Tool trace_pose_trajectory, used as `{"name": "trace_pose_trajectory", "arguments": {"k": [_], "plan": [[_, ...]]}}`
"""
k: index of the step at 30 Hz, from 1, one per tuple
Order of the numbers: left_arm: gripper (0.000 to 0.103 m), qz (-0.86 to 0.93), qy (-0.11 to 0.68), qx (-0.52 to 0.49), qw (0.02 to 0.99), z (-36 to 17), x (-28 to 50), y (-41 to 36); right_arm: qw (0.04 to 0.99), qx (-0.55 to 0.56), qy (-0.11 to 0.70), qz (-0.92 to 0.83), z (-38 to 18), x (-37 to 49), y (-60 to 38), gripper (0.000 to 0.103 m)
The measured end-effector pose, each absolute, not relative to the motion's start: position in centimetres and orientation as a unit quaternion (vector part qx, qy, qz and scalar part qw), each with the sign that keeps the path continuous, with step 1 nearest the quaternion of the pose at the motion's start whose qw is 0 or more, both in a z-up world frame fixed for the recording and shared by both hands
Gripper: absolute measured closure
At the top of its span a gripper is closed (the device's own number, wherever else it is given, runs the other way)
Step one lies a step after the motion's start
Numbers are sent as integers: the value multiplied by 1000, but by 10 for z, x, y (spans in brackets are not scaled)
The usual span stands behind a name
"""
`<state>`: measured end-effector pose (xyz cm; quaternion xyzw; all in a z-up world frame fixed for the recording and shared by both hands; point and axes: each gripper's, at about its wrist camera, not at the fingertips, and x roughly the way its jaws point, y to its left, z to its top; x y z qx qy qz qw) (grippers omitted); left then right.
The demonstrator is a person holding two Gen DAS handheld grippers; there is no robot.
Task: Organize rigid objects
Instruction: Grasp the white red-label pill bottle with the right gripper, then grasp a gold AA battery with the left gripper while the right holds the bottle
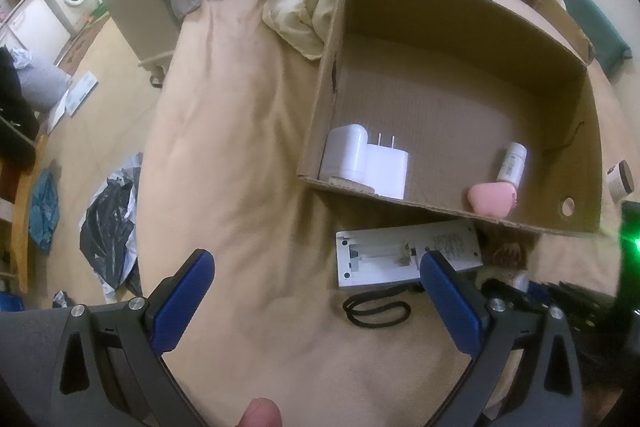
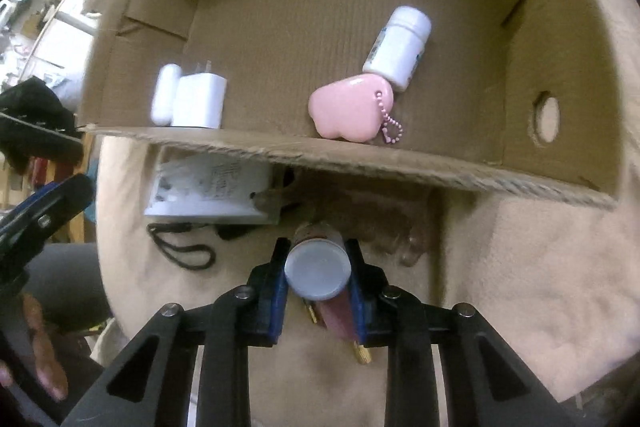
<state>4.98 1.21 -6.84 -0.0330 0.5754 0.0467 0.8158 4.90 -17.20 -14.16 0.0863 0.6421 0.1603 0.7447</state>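
An open cardboard box (image 1: 440, 213) (image 2: 360, 163) lies on the beige bedcover. Inside it are a white charger (image 1: 386, 167) (image 2: 200, 101), a white rounded case (image 1: 346, 155) (image 2: 164, 99), a white pill bottle (image 1: 512, 163) (image 2: 400, 51) and a pink charm (image 1: 492, 201) (image 2: 348, 113). In front of the box, my right gripper (image 2: 317, 251) is shut on a small reddish bottle with a pale cap (image 2: 318, 273), its pads against the sides. My left gripper (image 1: 318, 261) stands open above the bedcover, holding nothing. Just beyond its right finger lies a white device with an open battery bay (image 1: 404, 259) (image 2: 212, 191).
A black cord loop (image 1: 376, 311) (image 2: 180, 247) lies beside the white device. Crumpled cloth (image 1: 304, 11) is piled behind the box. A small jar (image 1: 620, 183) sits right of the box. The bed edge drops at the left to a floor with a black bag (image 1: 108, 227).
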Motion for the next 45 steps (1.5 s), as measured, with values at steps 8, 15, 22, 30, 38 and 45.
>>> {"name": "trace_pose_trajectory", "arguments": {"k": [8,15,22,30,38,45], "plan": [[1,42,578,-29,814,-68,49,11,765,119,603,192,-84,28,-204,75],[1,33,581,-7,813,-72,48,0,819,129,523,198,-19,32,-240,75],[1,29,593,6,804,-82,45,-4,824,194,483,223,-28,36,-263,75],[1,15,641,4,768,-106,29,-41,824,207,484,209,-31,41,-267,75],[36,8,701,-94,707,-148,35,-77,825,202,481,217,-26,39,-266,75],[39,26,706,-96,701,-156,45,-93,828,201,473,225,-22,37,-269,75]]}}
